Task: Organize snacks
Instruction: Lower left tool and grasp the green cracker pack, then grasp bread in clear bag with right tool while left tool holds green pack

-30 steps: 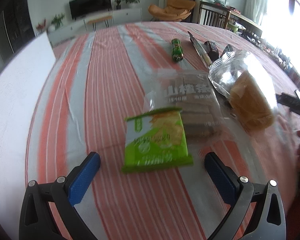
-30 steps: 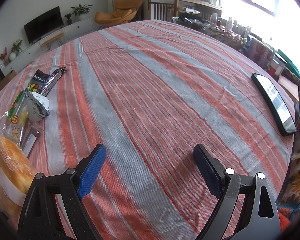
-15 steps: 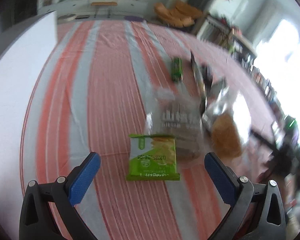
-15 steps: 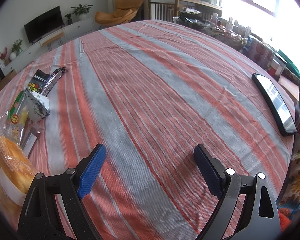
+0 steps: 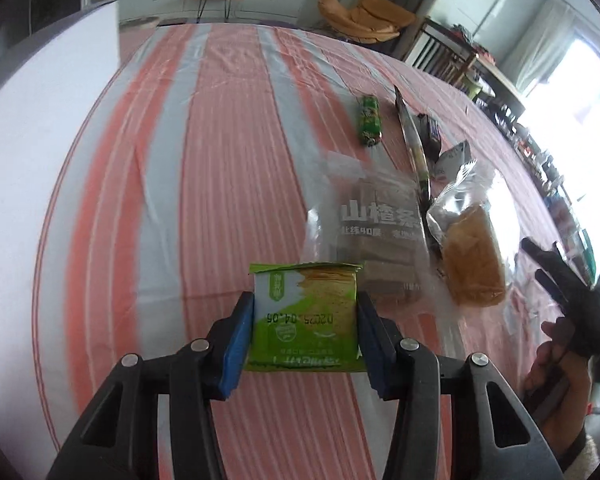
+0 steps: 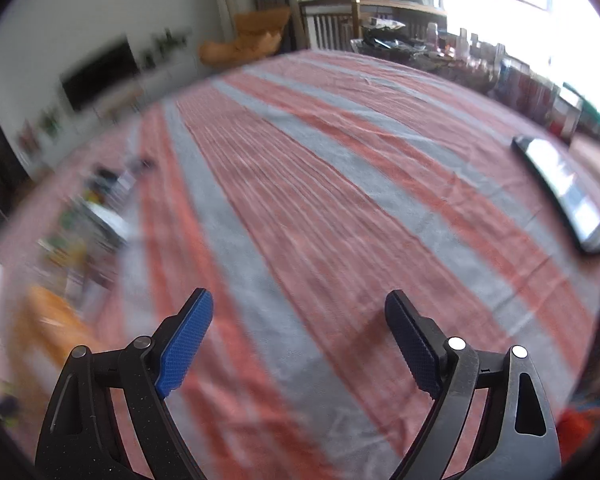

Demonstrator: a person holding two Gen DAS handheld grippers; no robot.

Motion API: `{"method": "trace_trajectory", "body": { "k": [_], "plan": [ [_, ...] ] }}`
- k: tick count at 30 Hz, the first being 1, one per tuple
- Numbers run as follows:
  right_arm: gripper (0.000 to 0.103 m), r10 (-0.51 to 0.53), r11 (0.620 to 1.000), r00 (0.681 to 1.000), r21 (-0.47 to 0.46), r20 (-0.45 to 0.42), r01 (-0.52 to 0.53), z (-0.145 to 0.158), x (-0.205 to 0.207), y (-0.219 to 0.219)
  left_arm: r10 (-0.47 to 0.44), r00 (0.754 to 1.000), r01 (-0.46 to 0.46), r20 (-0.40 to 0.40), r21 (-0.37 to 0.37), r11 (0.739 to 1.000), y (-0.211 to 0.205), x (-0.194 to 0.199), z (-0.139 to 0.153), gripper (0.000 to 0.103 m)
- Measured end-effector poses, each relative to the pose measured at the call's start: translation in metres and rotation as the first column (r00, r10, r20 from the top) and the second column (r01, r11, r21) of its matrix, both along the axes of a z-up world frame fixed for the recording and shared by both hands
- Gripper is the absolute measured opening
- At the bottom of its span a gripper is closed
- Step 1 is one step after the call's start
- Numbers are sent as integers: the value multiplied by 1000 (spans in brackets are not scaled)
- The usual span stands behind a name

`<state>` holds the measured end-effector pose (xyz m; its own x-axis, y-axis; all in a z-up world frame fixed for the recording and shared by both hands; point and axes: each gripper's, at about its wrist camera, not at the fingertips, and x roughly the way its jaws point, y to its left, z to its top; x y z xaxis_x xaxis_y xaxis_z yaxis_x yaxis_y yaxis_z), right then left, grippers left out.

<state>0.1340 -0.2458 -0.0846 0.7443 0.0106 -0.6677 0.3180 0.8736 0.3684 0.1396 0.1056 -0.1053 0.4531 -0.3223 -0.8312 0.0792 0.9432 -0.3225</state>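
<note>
My left gripper (image 5: pixel 304 320) is shut on a green snack packet (image 5: pixel 305 320), its blue pads pressed on both sides. Behind it on the striped tablecloth lie a clear bag of brown bars with white lettering (image 5: pixel 380 232), a clear bag with a yellow cake (image 5: pixel 474 256), a green tube-shaped packet (image 5: pixel 370 120), a long thin dark packet (image 5: pixel 412 140) and a dark wrapper (image 5: pixel 430 130). My right gripper (image 6: pixel 298 334) is open and empty over bare cloth. The snacks show blurred at the left of the right wrist view (image 6: pixel 80 232).
A white board (image 5: pixel 32 152) runs along the table's left side. A black phone (image 6: pixel 564 196) lies near the right edge. My right hand and its gripper (image 5: pixel 572 320) show at the right of the left wrist view. Chairs and shelves stand beyond the table.
My left gripper has closed on the green packet, which lay free between open jaws before. The right gripper has begun moving, so its view is now blurred.
</note>
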Motion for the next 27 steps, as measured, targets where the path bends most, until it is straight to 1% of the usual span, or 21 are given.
{"method": "trace_trajectory", "body": {
  "k": [1,2,3,4,5,6,7,8,10,11,12,13,14,15,16,17,20,21,23,25,27],
  "plan": [
    [90,59,996,995,60,74,-64,8,-6,4,5,1000,-5,3,-2,1000,3,-4,3,48],
    [91,195,976,968,67,161,-207,22,-10,19,8,1000,-8,10,-3,1000,6,-7,7,48],
    [91,289,952,938,47,193,-303,29,-11,32,6,1000,-6,19,-5,1000,8,-11,11,48],
    [91,415,906,887,-4,202,-423,39,-9,51,4,1000,-3,28,-7,1000,9,-15,14,48],
    [90,534,846,831,-88,160,-526,46,-4,74,1,999,0,37,-11,1000,10,-17,18,48],
    [90,608,790,790,-163,86,-591,49,3,96,-1,999,2,43,-17,1000,9,-19,21,48],
    [90,660,737,751,-193,5,-647,47,13,112,-3,999,4,46,-27,1000,9,-22,24,48],
    [90,696,693,715,-196,-72,-694,41,25,125,-6,999,8,49,-39,999,8,-25,27,48],
    [90,719,633,662,-197,-210,-749,26,46,142,-15,998,18,54,-56,998,5,-32,33,48],
    [91,707,616,653,-216,-272,-757,18,55,149,-19,998,22,57,-60,998,3,-34,36,48],
    [91,711,606,641,-211,-289,-767,14,59,152,-26,998,30,63,-65,997,1,-38,40,49],
    [90,708,602,635,-206,-308,-772,10,62,157,-33,997,37,69,-66,997,1,-41,44,49],
    [88,694,608,643,-216,-324,-764,10,63,160,-40,996,45,81,-65,997,2,-45,50,49],
    [78,681,630,662,-212,-314,-747,12,62,160,-42,995,48,92,-63,997,2,-49,54,49],
    [73,668,657,682,-192,-298,-729,16,59,158,-43,994,50,104,-61,997,4,-53,60,49],
    [73,656,682,700,-175,-283,-710,19,56,153,-41,993,48,115,-62,997,8,-56,66,49],
    [72,611,761,767,-123,-195,-637,41,37,129,-20,989,32,147,-81,996,23,-66,83,48],
    [72,599,781,784,-97,-166,-617,49,31,121,-7,987,23,163,-92,996,28,-71,90,48],
    [72,586,803,804,-59,-100,-593,69,20,115,11,982,12,189,-121,993,38,-78,102,48],
    [72,608,792,793,-34,-34,-609,93,11,120,40,975,-6,220,-155,988,52,-83,117,49],
    [72,655,755,755,-13,35,-655,120,4,143,75,967,-32,245,-174,984,69,-87,132,49]
  ]
}}
